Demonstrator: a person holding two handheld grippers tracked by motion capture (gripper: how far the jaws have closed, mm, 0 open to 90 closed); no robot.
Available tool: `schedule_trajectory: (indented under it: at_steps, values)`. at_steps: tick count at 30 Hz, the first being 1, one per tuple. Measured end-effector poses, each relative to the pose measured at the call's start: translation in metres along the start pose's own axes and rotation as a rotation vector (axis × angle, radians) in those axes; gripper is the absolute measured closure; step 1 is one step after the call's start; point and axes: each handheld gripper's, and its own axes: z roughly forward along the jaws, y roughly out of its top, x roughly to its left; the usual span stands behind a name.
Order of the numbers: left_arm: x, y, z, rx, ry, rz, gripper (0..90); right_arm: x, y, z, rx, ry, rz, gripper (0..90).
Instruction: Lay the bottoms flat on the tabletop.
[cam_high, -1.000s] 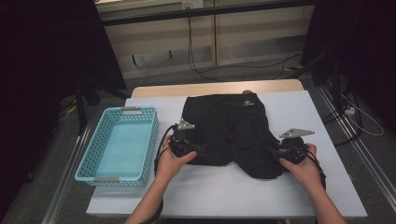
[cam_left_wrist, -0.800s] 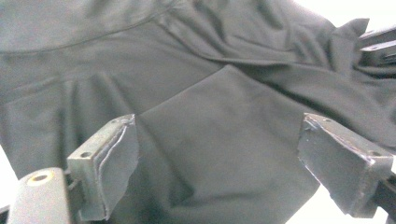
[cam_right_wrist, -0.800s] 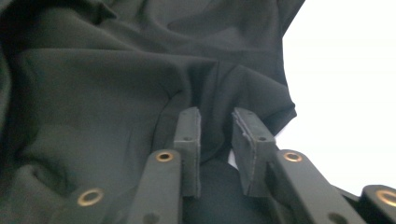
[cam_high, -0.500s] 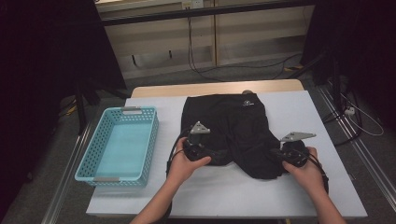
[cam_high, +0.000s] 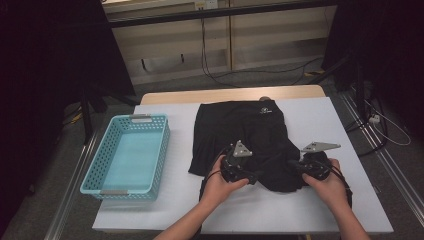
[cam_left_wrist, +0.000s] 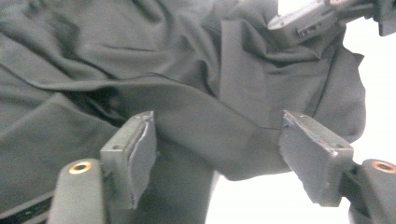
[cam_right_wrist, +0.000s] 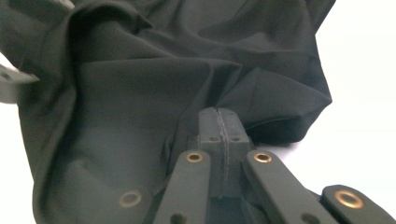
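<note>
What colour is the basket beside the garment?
Light turquoise blue, with perforated walls; the basket shows best in the high view.

Lab or test room, set up for recording. White table (cam_high: 350, 200) standing alone on grey carpeted floor (cam_high: 165, 85), flanked by metal rails (cam_high: 70, 200) along both sides. Black curtains (cam_high: 55, 50) hung left and right, closing off the space. Loose cables (cam_high: 210, 55) trailing across the floor and up a pale panelled wall (cam_high: 260, 45) behind. Fixed overhead camera angle; handheld instrumented grippers with cabling at the table's near edge.
</note>
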Motion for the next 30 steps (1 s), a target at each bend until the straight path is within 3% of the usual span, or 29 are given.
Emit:
schedule_trajectory:
  at_steps: [6,10,13,18,24,27,30]
  values:
    - [-0.002,0.0,0.005,0.017,-0.046,-0.026,56.6,0.002,0.0,-0.002,-0.014,0.01,0.004,89.8]
    - [0.003,-0.001,0.005,0.037,-0.071,-0.051,76.3,0.004,0.002,-0.001,-0.017,0.018,-0.001,89.8]
    - [0.011,0.003,-0.003,0.053,-0.084,-0.075,85.9,0.006,0.004,-0.002,-0.025,0.022,-0.006,89.9]
    - [0.032,0.01,-0.025,0.005,-0.079,-0.139,87.4,0.004,0.006,-0.011,-0.08,0.051,0.02,89.9]
    - [0.061,0.006,-0.043,-0.032,-0.067,-0.228,87.2,0.002,0.008,-0.019,-0.095,0.017,-0.002,90.0]
    - [0.069,0.003,-0.046,-0.048,-0.081,-0.239,87.5,-0.005,0.006,-0.02,-0.098,-0.032,-0.003,90.0]
    - [0.068,0.003,-0.042,-0.041,-0.076,-0.224,87.3,-0.01,0.006,-0.02,-0.133,-0.059,0.012,90.0]
